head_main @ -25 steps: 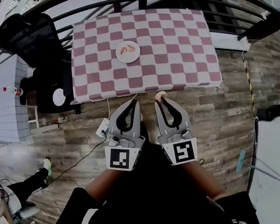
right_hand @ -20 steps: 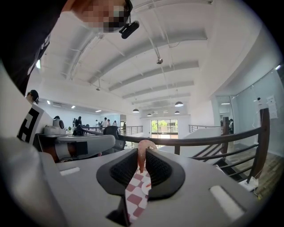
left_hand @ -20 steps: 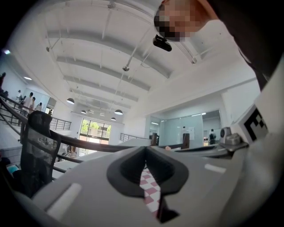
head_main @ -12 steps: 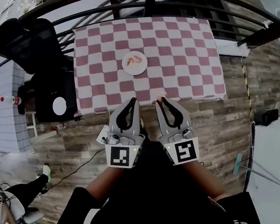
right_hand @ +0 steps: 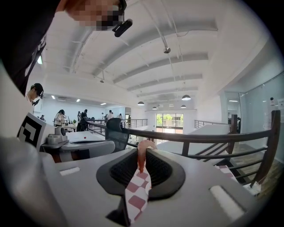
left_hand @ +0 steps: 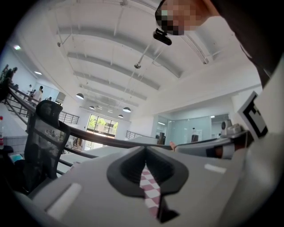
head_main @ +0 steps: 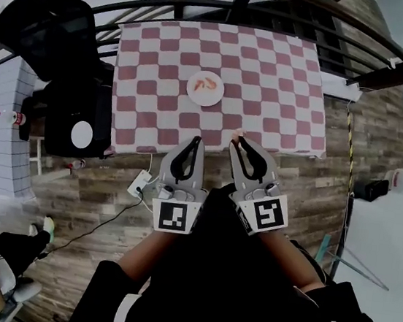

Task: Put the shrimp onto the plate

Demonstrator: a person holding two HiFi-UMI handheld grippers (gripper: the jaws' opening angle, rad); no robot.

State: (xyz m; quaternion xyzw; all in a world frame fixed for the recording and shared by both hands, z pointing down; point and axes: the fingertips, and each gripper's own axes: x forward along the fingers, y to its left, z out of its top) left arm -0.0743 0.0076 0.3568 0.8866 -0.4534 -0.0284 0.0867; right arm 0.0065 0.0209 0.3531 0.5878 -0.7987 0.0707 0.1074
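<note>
While a curved black railing (right_hand: 199,134) hems the far side of the checkered surface (head_main: 271,77) and a black office chair (head_main: 53,30) crowds its left corner, the near edge stands open to the wooden floor (head_main: 331,181), with bare cloth all around the white plate (head_main: 202,99). A second ago both tongs hung short of the cloth; now their tips sit over its near edge, and the surface lies squarer in the head view. The right tongs (head_main: 236,140) are clenched on a pink shrimp (head_main: 237,134), which pokes out past the tips just over the near edge, well apart from the plate, where more shrimp (head_main: 208,85) lie. The left tongs (head_main: 193,142) are pressed together on nothing, just beside the right pair.
</note>
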